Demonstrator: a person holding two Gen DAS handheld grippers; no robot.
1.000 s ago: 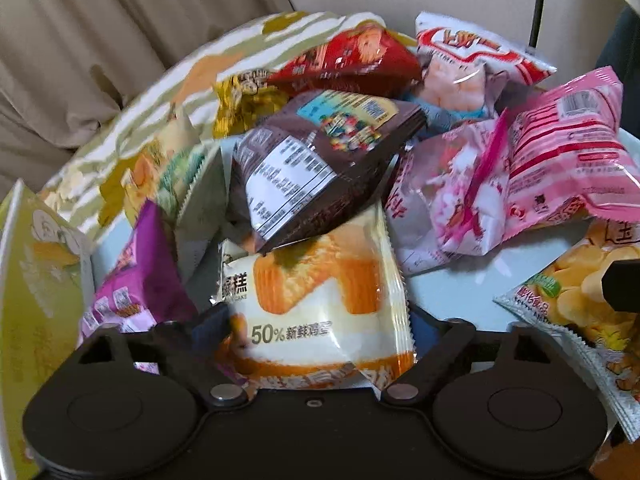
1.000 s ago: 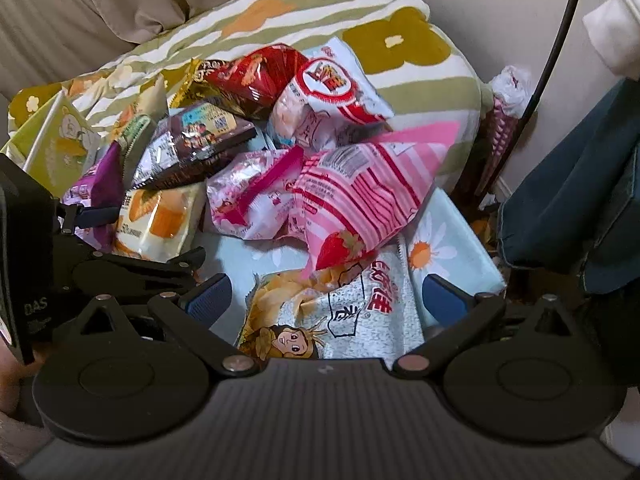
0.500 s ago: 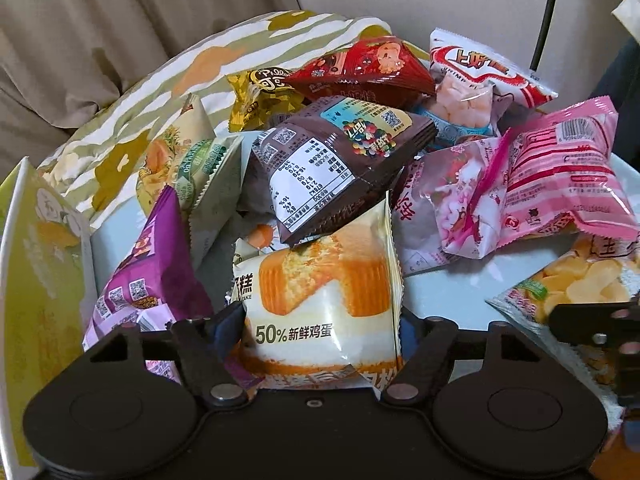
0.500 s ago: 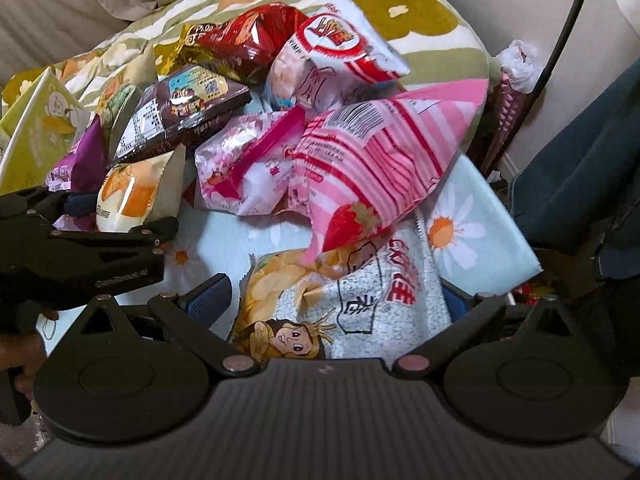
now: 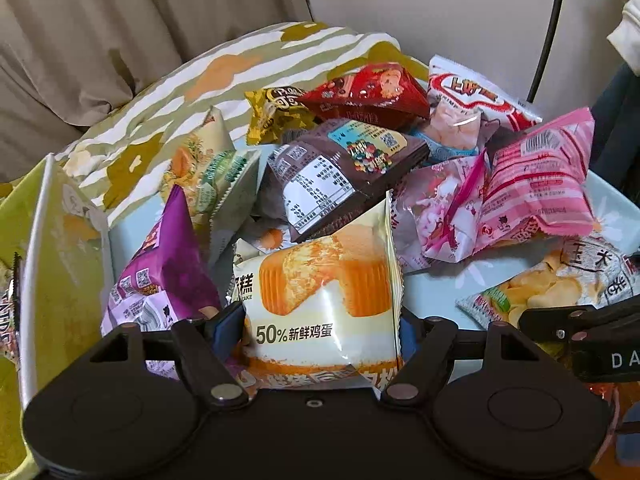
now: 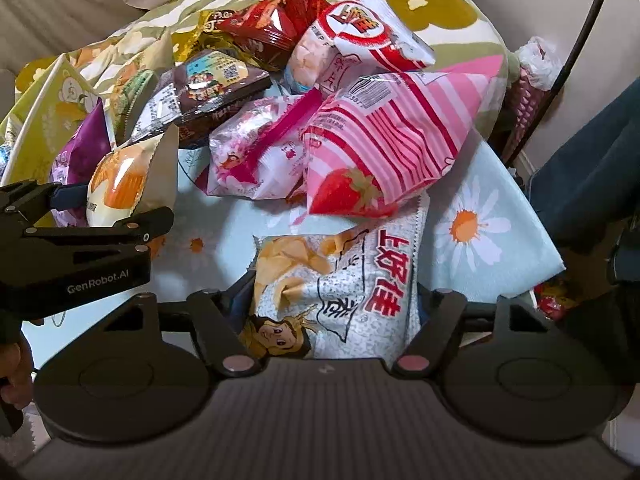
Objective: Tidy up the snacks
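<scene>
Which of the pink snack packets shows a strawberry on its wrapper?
The pink-and-white striped plastic packet, lying on the white chip bag. Its lower corner shows a red strawberry. The paler pink floral packet beside it shows none.

Pink-striped snack bag, daisy-print cloth

left wrist: you look steeply down, close on snack pile, from its near-left | right wrist: same tilt, close, from near-right | shared: pile, each sees other gripper at edge
</scene>
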